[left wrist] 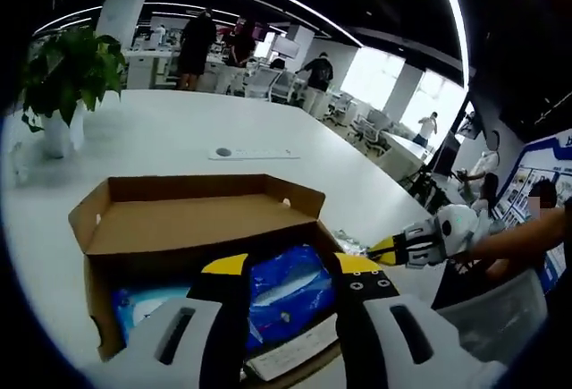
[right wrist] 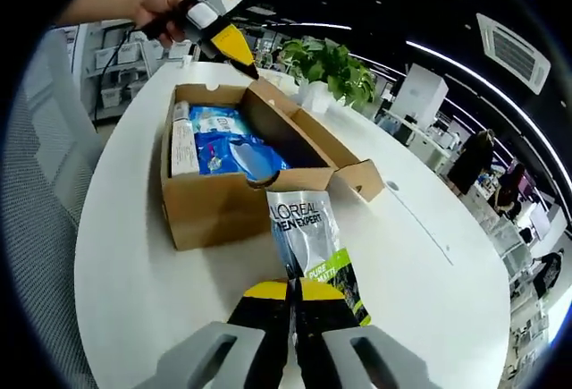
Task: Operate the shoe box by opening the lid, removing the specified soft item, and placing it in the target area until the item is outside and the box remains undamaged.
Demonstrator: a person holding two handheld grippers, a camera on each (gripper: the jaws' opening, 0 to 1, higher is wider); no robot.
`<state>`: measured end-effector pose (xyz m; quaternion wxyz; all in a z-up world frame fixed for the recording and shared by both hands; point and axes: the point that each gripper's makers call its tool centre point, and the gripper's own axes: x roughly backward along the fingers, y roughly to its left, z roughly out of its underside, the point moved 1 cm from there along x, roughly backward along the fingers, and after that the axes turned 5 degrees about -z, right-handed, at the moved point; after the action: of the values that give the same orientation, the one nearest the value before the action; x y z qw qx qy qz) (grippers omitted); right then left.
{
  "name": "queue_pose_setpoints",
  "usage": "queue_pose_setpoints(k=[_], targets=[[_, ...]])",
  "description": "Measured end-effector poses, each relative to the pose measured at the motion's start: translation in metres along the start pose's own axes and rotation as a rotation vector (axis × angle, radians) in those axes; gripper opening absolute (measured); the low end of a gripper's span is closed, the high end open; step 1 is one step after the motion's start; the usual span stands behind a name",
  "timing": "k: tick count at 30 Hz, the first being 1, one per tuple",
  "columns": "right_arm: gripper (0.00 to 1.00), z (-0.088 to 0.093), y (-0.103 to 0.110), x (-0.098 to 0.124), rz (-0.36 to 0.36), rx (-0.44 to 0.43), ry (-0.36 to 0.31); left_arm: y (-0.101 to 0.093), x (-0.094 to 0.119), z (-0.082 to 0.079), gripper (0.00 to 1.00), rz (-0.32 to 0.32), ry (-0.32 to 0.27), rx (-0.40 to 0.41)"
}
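Beside the open shoe box (right wrist: 234,194), just outside its near wall, the sachet (right wrist: 313,246) hangs clear of the table (right wrist: 152,300), pinched in the right gripper (right wrist: 293,292), whose jaws are closed on its lower edge. So the lid is open and the item out; setting it down seems left. Over the box, the left gripper (left wrist: 290,274) hovers with jaws wide and holding nothing, above blue packets (left wrist: 290,286) inside. Its view adds a potted plant (left wrist: 67,76) behind the box.

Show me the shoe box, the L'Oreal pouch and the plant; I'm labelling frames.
shoe box (right wrist: 210,210): right gripper view, front wall.
L'Oreal pouch (right wrist: 304,228): right gripper view, printed face.
plant (left wrist: 71,67): left gripper view, leaves.
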<state>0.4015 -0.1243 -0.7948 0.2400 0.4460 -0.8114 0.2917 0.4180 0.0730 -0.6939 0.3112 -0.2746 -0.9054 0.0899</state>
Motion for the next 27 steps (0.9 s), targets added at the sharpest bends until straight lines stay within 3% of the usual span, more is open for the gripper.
queue_pose_setpoints(k=[15,27], targets=[[0.00,0.014,-0.007,-0.013,-0.019,0.052,0.062,0.047,0.038,0.009,0.38,-0.103,-0.029,0.017],[0.00,0.027,-0.014,-0.022,-0.022,0.058,0.109,0.070,0.063,0.016,0.38,-0.162,-0.033,0.020]])
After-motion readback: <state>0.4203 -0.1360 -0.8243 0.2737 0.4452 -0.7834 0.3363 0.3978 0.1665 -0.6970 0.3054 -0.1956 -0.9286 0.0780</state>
